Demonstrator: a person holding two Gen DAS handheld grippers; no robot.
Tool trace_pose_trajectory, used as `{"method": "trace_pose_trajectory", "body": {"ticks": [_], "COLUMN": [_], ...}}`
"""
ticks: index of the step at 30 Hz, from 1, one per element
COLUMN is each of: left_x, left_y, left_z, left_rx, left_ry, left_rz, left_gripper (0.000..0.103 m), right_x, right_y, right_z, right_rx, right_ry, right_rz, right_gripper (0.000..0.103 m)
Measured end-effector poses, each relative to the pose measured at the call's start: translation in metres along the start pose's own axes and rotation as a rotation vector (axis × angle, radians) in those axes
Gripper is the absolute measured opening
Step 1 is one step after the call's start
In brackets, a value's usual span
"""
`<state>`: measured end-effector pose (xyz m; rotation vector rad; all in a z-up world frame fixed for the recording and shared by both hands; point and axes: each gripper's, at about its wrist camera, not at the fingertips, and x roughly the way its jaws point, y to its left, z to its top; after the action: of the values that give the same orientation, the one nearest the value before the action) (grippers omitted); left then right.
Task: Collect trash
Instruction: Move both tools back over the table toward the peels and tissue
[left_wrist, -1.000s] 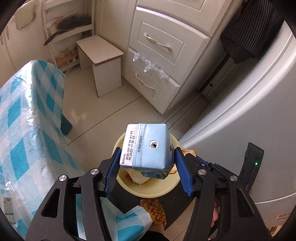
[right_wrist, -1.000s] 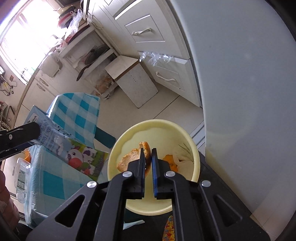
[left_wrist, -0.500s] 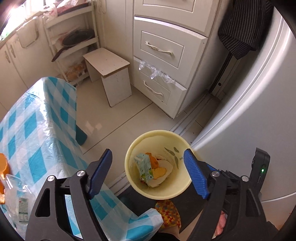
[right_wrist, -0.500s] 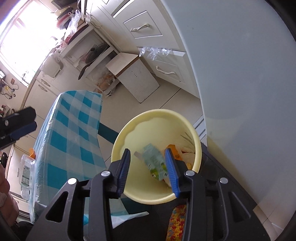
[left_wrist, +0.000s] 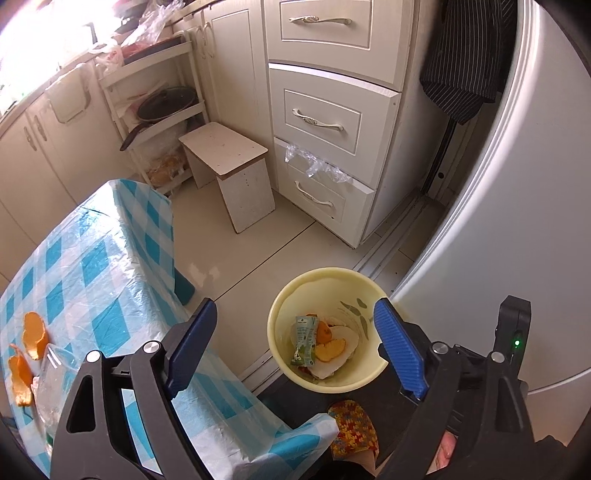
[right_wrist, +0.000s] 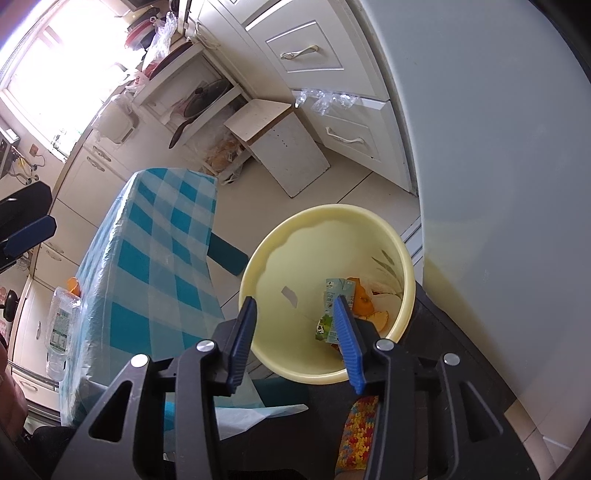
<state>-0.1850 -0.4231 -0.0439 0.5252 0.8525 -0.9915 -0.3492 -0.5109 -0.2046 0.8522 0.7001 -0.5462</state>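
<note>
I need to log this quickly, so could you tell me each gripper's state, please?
Left gripper: jaws opening wide, holding nothing.
Right gripper: jaws opening, holding nothing.

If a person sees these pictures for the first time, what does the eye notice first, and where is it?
The yellow bin on the floor beside the grey fridge stands out, with a milk carton and orange peels inside. At left, the table's blue checked cloth bears more peel pieces and a clear plastic bottle.
</note>
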Motion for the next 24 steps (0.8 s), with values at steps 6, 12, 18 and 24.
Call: {"method": "trace_pose_trajectory", "body": {"ticks": [6, 12, 18, 24], "left_x": [-0.012, -0.03, -0.063, -0.102], "left_y": [0.015, 0.047, 0.111, 0.207], "left_z": [-0.012, -0.035, -0.054, -0.076], "left_rx": [-0.02, -0.047, -0.127, -0.278], "left_ry": [0.0, 0.003, -0.028, -0.075], "left_rz": [0.013, 0.055, 0.13, 0.24], "left_gripper": [0.083, 0.085, 0.087, 0.089], "right_x": [-0.005, -0.014, -0.023, -0.027], "right_y": [0.013, 0.034, 0.063, 0.105], "right_z": [-0.002, -0.004, -0.004, -0.003], "right_rx": [-0.024, -0.063, -0.123, -0.203], "right_ry": [-0.002, -0.013, -0.03, -0.034], "right_rz": [0.006, 0.012, 0.022, 0.041], "right_gripper": [0.044, 0.049, 0.056, 0.058]}}
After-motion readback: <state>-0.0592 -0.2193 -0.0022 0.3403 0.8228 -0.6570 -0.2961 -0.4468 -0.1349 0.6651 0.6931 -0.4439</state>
